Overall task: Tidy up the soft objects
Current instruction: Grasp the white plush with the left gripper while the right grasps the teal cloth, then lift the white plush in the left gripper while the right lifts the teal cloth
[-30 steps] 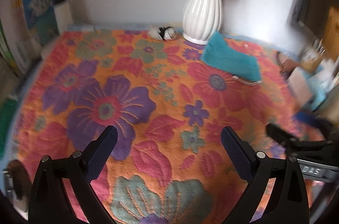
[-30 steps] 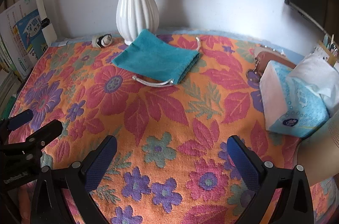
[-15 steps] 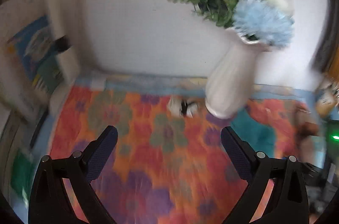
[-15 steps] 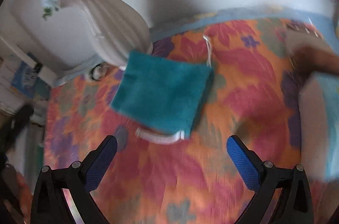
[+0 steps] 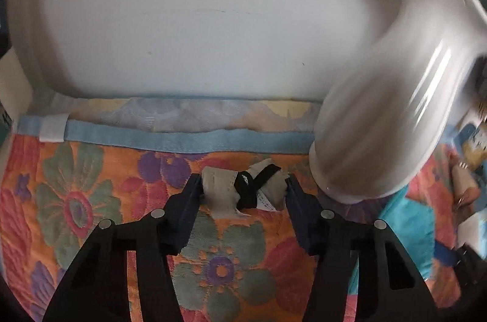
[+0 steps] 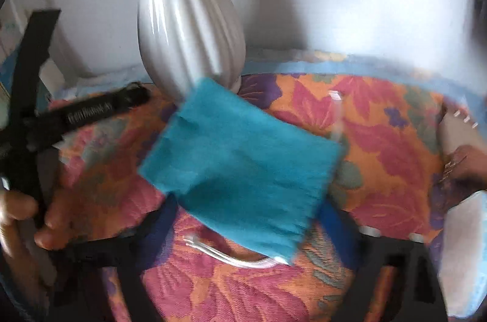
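A small rolled grey-white cloth bundle (image 5: pixel 222 191) with a black strap lies on the floral tablecloth (image 5: pixel 76 200), near the wall and left of the white vase (image 5: pixel 395 115). My left gripper (image 5: pixel 242 188) straddles it. Its jaws are closing and a pad touches each end of the bundle. A flat teal drawstring pouch (image 6: pixel 243 163) lies in front of the vase (image 6: pixel 188 26). My right gripper (image 6: pixel 248 215) is over its near end, jaws closing. The pouch is between the blue pads and is not squeezed. Blur hides the right fingertips.
The pouch's white cord (image 6: pixel 243 261) loops toward me. A tissue pack (image 6: pixel 462 246) sits at the right edge. A hand (image 6: pixel 18 209) holding the left tool is at the right view's left side. The white wall stands just behind the blue cloth border (image 5: pixel 182 139).
Both grippers moved forward toward the wall. The left one reached the rolled bundle and narrowed onto it. The right one came down over the teal pouch, and its jaws narrowed.
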